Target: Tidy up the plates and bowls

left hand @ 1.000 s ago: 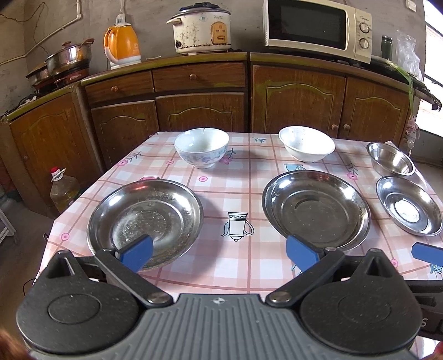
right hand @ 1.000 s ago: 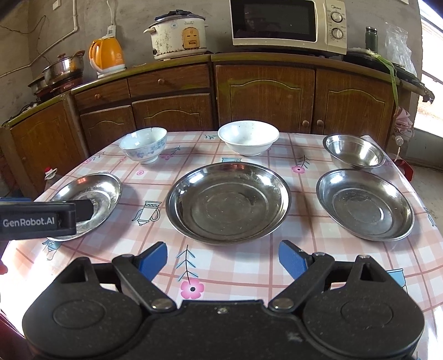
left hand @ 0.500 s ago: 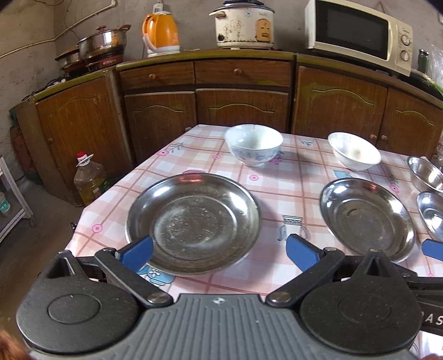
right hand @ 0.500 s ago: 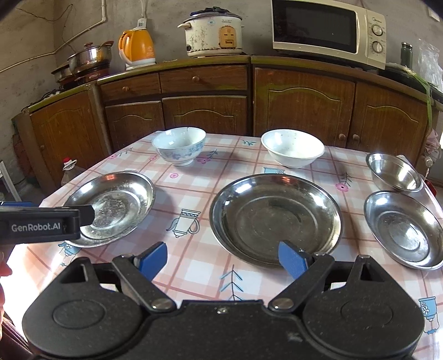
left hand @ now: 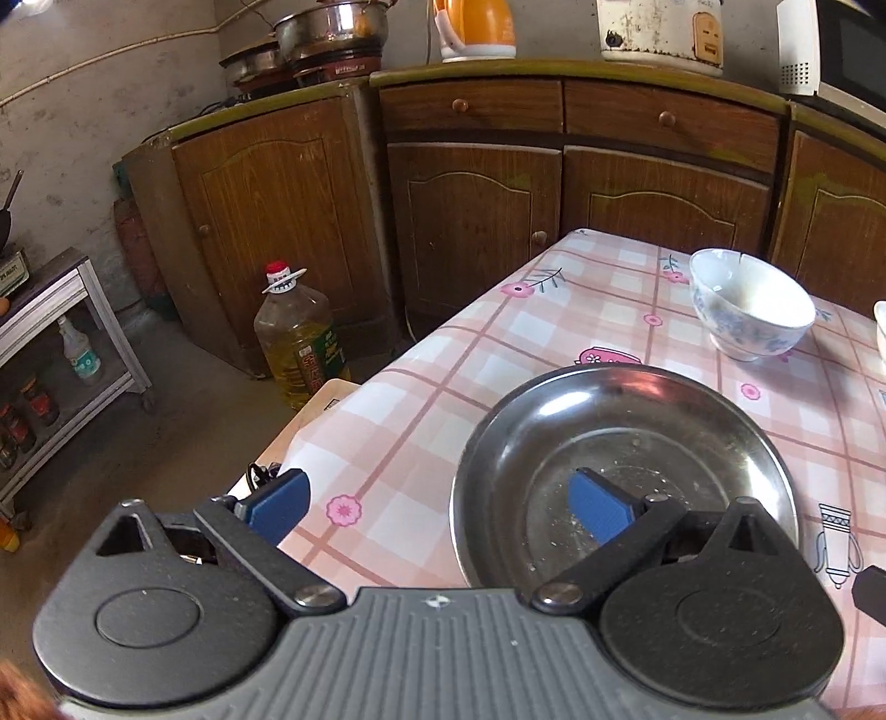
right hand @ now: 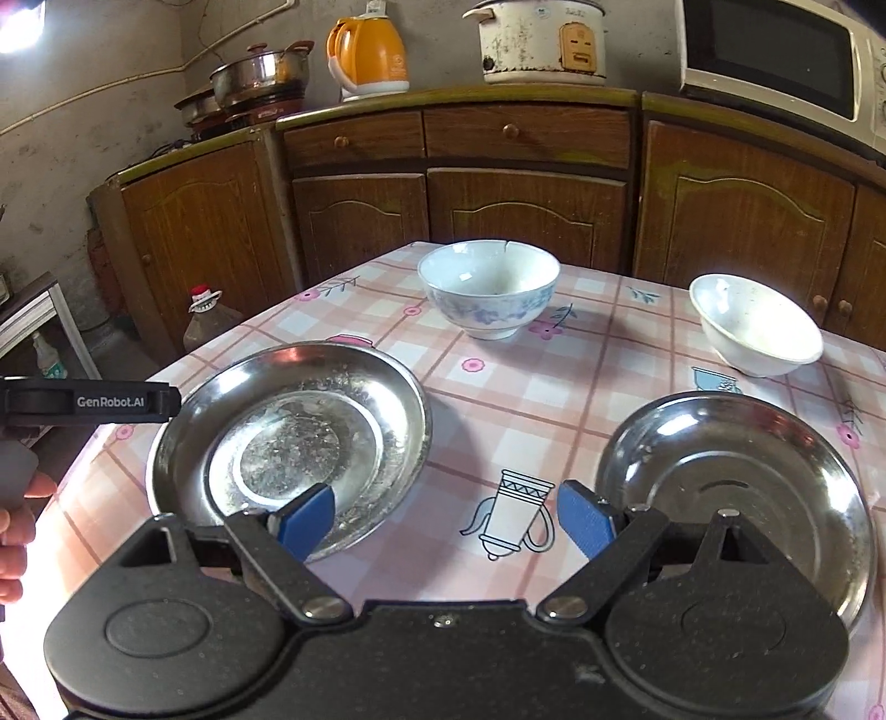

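A large steel plate (left hand: 637, 443) (right hand: 288, 437) lies near the table's left edge. My left gripper (left hand: 437, 507) is open above its near left rim, the right pad over the dish and the left pad past the table edge. A second steel plate (right hand: 736, 487) lies to the right. Between the two plates my right gripper (right hand: 446, 518) stands open over the cloth, holding nothing. Behind them stand a blue-flowered bowl (right hand: 490, 291) (left hand: 750, 310) and a plain white bowl (right hand: 756, 327). The left gripper's body (right hand: 88, 400) shows at the left of the right wrist view, with a hand below it.
The table has a pink checked cloth (right hand: 554, 382). Wooden cabinets (right hand: 526, 205) line the far wall, carrying a kettle (right hand: 368, 50), a rice cooker (right hand: 540, 39) and a microwave (right hand: 775, 52). An oil bottle (left hand: 299, 338) stands on the floor left of the table, near a small shelf (left hand: 50, 343).
Both grippers have swung left and lower toward the table. The left plate now sits under the left gripper's right pad; the small steel dishes at far right have left both views.
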The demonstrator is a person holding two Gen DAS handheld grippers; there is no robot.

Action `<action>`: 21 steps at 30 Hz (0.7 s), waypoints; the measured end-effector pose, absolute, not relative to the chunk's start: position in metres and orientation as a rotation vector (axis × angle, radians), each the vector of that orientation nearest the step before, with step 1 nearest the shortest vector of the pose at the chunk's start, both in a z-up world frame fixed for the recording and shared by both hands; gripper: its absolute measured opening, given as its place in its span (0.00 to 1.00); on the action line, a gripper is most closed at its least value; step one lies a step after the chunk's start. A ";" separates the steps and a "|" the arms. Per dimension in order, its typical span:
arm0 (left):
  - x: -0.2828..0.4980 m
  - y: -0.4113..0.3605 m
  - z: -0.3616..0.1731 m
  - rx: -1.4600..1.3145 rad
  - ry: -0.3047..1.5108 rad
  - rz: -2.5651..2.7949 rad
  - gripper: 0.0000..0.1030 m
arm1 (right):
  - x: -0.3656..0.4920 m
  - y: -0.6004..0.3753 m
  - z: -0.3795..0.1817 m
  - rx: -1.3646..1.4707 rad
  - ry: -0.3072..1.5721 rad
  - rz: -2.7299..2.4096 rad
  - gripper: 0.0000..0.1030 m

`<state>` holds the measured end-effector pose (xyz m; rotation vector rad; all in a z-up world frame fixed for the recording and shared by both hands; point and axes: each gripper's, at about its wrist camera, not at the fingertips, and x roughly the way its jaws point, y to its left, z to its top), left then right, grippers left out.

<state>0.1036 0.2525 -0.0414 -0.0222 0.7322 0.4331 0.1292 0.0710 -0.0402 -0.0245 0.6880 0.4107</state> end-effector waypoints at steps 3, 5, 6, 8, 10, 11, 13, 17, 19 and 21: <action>0.115 0.264 -0.047 -0.023 0.748 0.433 0.98 | 0.149 0.086 -0.052 -0.008 0.725 0.425 0.99; 0.122 0.272 -0.053 -0.039 0.766 0.438 0.94 | 0.158 0.095 -0.060 -0.008 0.745 0.434 0.99; 0.124 0.275 -0.055 -0.050 0.775 0.437 0.92 | 0.162 0.100 -0.063 -0.017 0.751 0.433 0.99; 0.128 0.279 -0.062 -0.074 0.795 0.416 0.87 | 0.167 0.106 -0.069 -0.023 0.758 0.425 0.99; 0.129 0.281 -0.065 -0.077 0.804 0.399 0.84 | 0.174 0.110 -0.075 0.001 0.777 0.423 0.99; 0.130 0.281 -0.066 -0.073 0.808 0.395 0.79 | 0.178 0.110 -0.078 0.013 0.786 0.421 0.99; 0.133 0.283 -0.070 -0.085 0.812 0.382 0.68 | 0.184 0.112 -0.084 0.035 0.802 0.427 0.98; 0.136 0.286 -0.073 -0.132 0.809 0.338 0.42 | 0.191 0.113 -0.091 0.078 0.822 0.451 0.86; 0.139 0.286 -0.073 -0.154 0.803 0.303 0.26 | 0.193 0.114 -0.093 0.089 0.819 0.463 0.77; 0.140 0.280 -0.073 -0.133 0.797 0.293 0.22 | 0.193 0.115 -0.092 0.094 0.811 0.466 0.37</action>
